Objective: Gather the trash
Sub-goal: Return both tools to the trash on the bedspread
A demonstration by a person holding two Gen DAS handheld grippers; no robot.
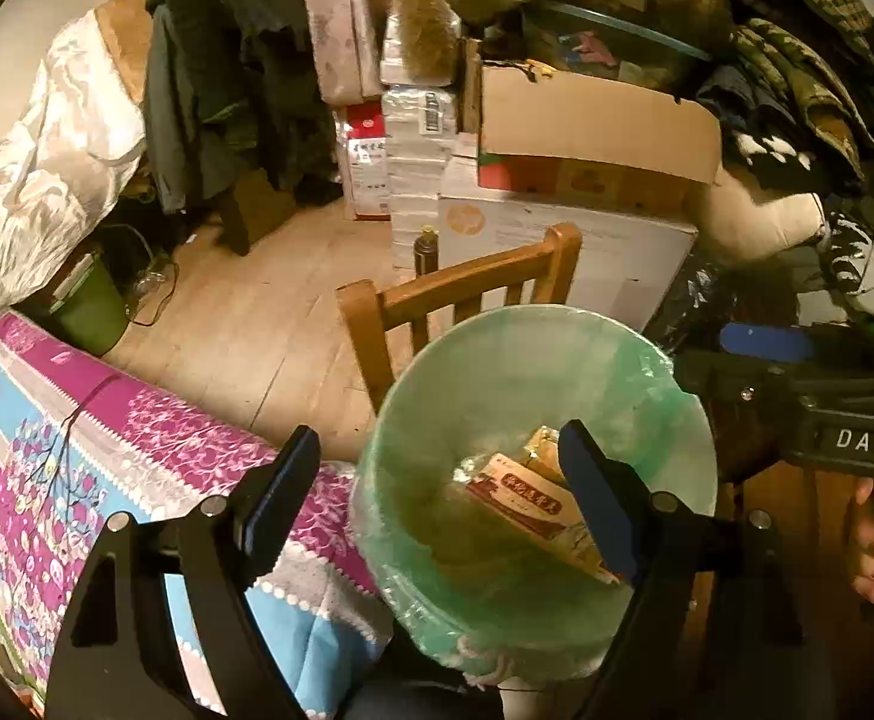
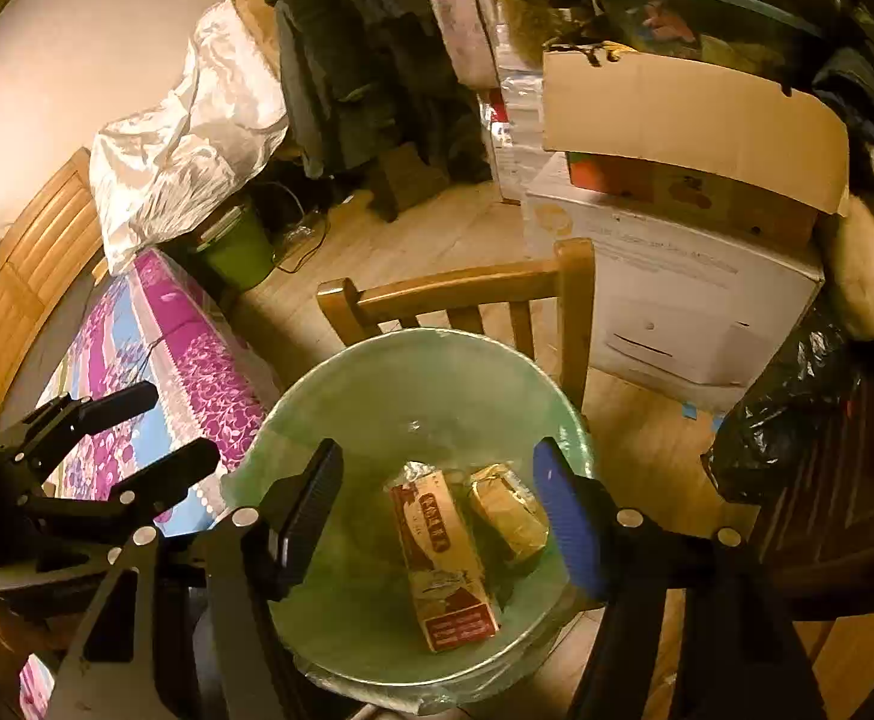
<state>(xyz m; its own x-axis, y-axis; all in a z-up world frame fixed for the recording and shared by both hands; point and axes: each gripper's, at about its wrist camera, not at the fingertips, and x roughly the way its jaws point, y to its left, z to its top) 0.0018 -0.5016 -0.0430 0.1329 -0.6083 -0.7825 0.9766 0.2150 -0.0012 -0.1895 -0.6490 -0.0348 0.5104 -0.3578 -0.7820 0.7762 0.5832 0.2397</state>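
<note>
Both tongs hang over the bin (image 2: pixel 437 396), which is lined with a pale green bag (image 1: pixel 671 372) and stands in front of a wooden chair (image 2: pixel 455 294), just beside the counter (image 1: pixel 155 438) with its purple-and-blue floral cloth.

Left tongs (image 1: pixel 437 498): spread wide, nothing between the pads. Right tongs (image 2: pixel 437 516): also apart, empty, aimed down into the bin mouth.

In the bin: a red-and-cream carton (image 2: pixel 446 558) lying flat on the bottom, and a crumpled yellowish wrapper (image 2: pixel 512 510) just beside it, touching or nearly so. From the left view the carton (image 1: pixel 521 504) shows partly behind the right-hand finger.

Progress, as a judgement: at least two pieces of trash are in; both tongs being empty over the bin suggests a drop is finished. The visible strip of counter carries no obvious loose litter, though most of it is out of frame, so I cannot tell how much is left. Black bag (image 2: pixel 785 420) to the right, small green bin (image 2: pixel 239 252) on the floor further back; whether either belongs to the job is unclear.

Likely next: go back to the counter for more, or tie off the liner.
</note>
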